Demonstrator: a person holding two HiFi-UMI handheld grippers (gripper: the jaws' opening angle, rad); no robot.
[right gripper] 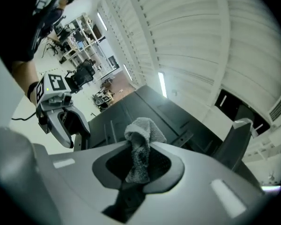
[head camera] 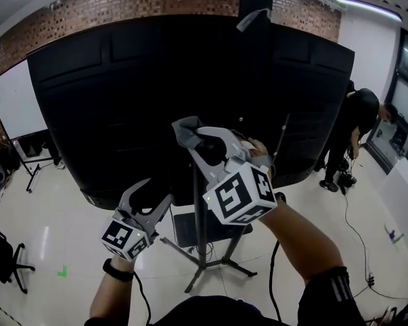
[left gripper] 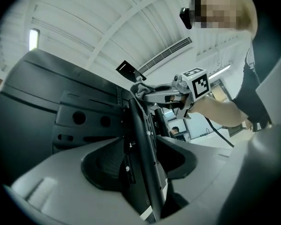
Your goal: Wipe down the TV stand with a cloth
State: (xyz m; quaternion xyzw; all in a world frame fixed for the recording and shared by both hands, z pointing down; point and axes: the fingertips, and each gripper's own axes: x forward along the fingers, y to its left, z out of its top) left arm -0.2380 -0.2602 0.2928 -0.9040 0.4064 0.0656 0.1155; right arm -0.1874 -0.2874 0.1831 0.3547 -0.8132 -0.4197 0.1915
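Your right gripper (head camera: 202,141) pinches the grey cloth (head camera: 185,132) at centre frame, against the top of the TV stand's pole (head camera: 199,229). Your left gripper (head camera: 162,199) clamps that pole lower left. Brace there and drag the cloth down the pole with even pressure.

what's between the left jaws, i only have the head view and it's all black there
Observer: The left gripper view shows the stand's black pole running between the jaws of the left gripper, which close on it from both sides.
Operator: ok and is the cloth actually pinched on the right
Observer: Yes. The right gripper view shows the grey cloth clamped between the jaws of the right gripper, with its top bunched above them.
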